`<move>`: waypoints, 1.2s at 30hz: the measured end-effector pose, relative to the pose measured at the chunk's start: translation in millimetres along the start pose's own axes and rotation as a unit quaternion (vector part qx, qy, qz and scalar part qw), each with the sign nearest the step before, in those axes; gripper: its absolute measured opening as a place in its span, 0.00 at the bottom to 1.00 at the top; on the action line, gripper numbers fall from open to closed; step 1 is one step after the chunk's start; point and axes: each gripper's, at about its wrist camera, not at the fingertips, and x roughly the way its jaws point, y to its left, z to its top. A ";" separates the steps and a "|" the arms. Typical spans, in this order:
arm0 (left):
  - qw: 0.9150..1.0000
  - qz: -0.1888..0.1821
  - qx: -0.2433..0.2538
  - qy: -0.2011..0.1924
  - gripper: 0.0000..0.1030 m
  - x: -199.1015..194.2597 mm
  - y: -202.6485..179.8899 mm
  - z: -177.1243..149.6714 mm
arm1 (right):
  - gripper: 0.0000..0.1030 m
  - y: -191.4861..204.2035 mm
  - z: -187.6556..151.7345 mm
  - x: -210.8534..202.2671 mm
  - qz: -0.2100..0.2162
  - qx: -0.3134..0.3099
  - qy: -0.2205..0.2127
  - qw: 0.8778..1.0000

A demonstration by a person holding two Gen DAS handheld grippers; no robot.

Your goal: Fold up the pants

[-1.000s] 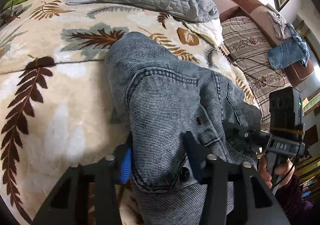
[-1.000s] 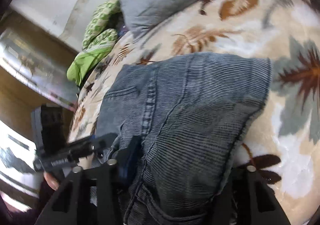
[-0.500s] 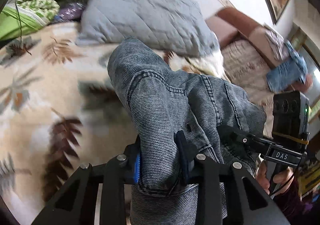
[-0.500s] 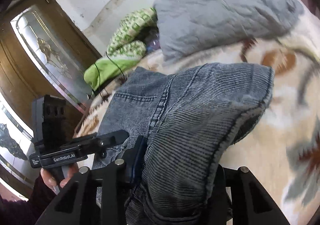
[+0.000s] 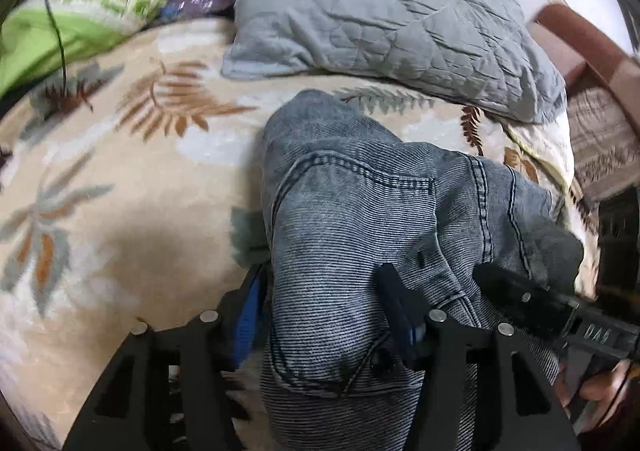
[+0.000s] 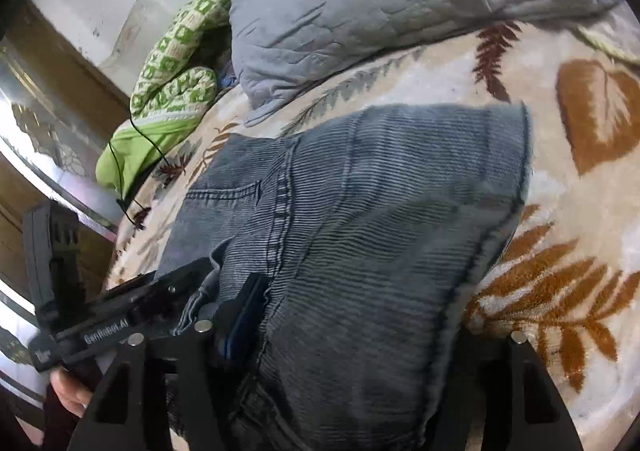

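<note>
Grey-blue denim pants (image 5: 360,219) lie bunched on the leaf-patterned blanket (image 5: 120,179), folded over themselves. My left gripper (image 5: 320,315) is shut on a thick fold of the pants near a pocket seam. My right gripper (image 6: 344,331) is shut on the other side of the same bundle, the pants (image 6: 380,211) draping over its fingers and hiding the right finger. The right gripper also shows in the left wrist view (image 5: 532,311), and the left gripper in the right wrist view (image 6: 120,315), both close beside the cloth.
A grey quilted pillow (image 5: 392,19) lies just beyond the pants. A green patterned blanket (image 5: 80,3) with a black cable (image 6: 132,155) sits at the far left. A brown striped sofa (image 5: 600,99) stands at the right. A wooden door (image 6: 48,99) is at the left.
Both grippers have come back down toward the bed with the pants, after lifting them half a second ago. The bundle now rests lower, its far edge on the blanket.
</note>
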 end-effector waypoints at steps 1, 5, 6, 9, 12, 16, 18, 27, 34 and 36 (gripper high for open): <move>1.000 0.007 0.008 -0.003 0.58 -3.0 -2.5 0.0 | 0.66 2.9 1.6 -3.0 -0.009 -0.001 0.005 1.000; 0.996 0.065 0.036 -0.040 0.60 -34.9 -11.2 -7.7 | 0.66 15.0 -4.0 -28.5 -0.041 -0.015 -0.015 0.999; 0.994 0.081 0.045 -0.053 0.64 -44.8 -15.4 -10.0 | 0.66 19.1 -6.7 -38.8 -0.057 -0.019 -0.025 0.998; 0.985 0.121 0.061 -0.104 0.79 -84.5 -26.4 -21.4 | 0.66 33.4 -18.9 -80.0 -0.104 -0.052 -0.074 0.990; 0.979 0.137 0.050 -0.146 0.84 -125.8 -32.0 -39.5 | 0.67 48.6 -40.7 -128.6 -0.115 -0.063 -0.143 0.981; 0.975 0.144 0.026 -0.168 0.86 -164.5 -32.8 -62.6 | 0.68 72.9 -79.7 -163.8 -0.111 -0.078 -0.196 0.971; 0.974 0.150 0.020 -0.171 0.86 -178.8 -32.7 -74.2 | 0.68 91.6 -100.6 -171.7 -0.125 -0.113 -0.204 0.964; 0.964 0.181 0.015 -0.194 0.92 -229.7 -36.3 -108.4 | 0.68 140.9 -151.4 -191.0 -0.115 -0.180 -0.247 0.945; 0.955 0.199 0.026 -0.217 0.96 -249.5 -45.5 -117.6 | 0.70 147.4 -163.6 -202.3 -0.109 -0.182 -0.277 0.937; 0.954 0.202 0.025 -0.221 0.96 -252.3 -47.7 -119.6 | 0.70 145.3 -163.8 -203.5 -0.109 -0.179 -0.281 0.936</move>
